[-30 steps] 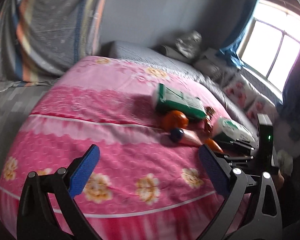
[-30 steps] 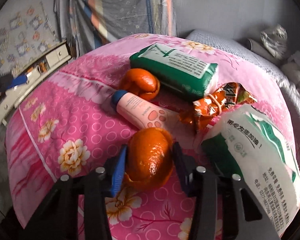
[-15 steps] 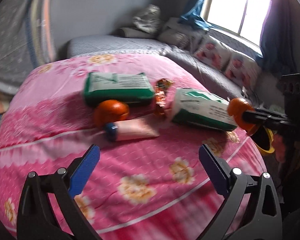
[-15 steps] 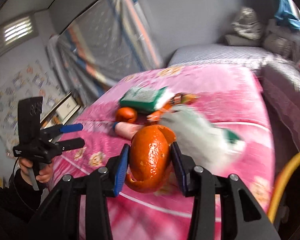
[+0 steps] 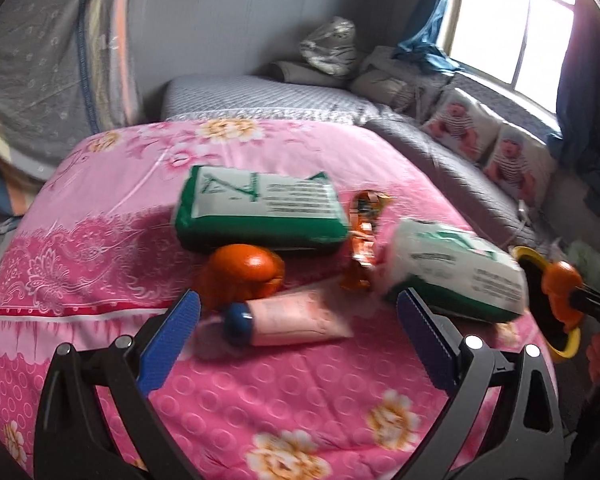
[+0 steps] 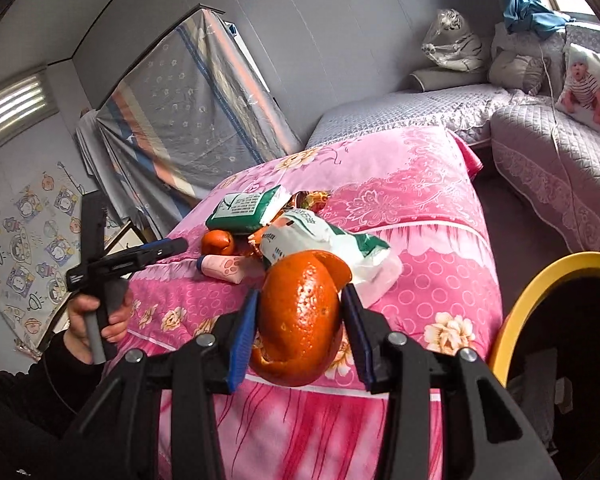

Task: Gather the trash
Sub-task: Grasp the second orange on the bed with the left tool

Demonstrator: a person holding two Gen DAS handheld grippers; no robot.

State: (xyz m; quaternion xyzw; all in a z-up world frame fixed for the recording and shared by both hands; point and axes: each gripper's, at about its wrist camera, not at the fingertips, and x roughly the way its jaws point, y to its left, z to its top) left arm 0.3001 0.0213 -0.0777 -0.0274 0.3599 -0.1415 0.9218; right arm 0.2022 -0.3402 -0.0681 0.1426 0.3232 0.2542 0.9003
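orange peel [image 6: 300, 316] pinched (right gripper [image 6: 300, 320]) — left gripper [image 5: 296, 316] wide

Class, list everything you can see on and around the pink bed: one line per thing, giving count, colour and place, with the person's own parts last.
Orange peel: one, orange, clamped in the right hand-held gripper.
Second orange peel: one, orange, on the bedspread in front of the flat pack.
Flat pack: one, green and white, middle of the bedspread.
Crumpled pack: one, white and green, near the bed's edge.
Snack wrapper: one, orange foil, between the packs.
Tube: one, pink with blue cap, lying beside the second peel.
Bin: one, yellow rim, beside the bed.
Bedspread: one, pink floral.
Right hand-held gripper: shut on peel.
Left hand-held gripper: open, empty.
Hand: one, gripping the left handle.
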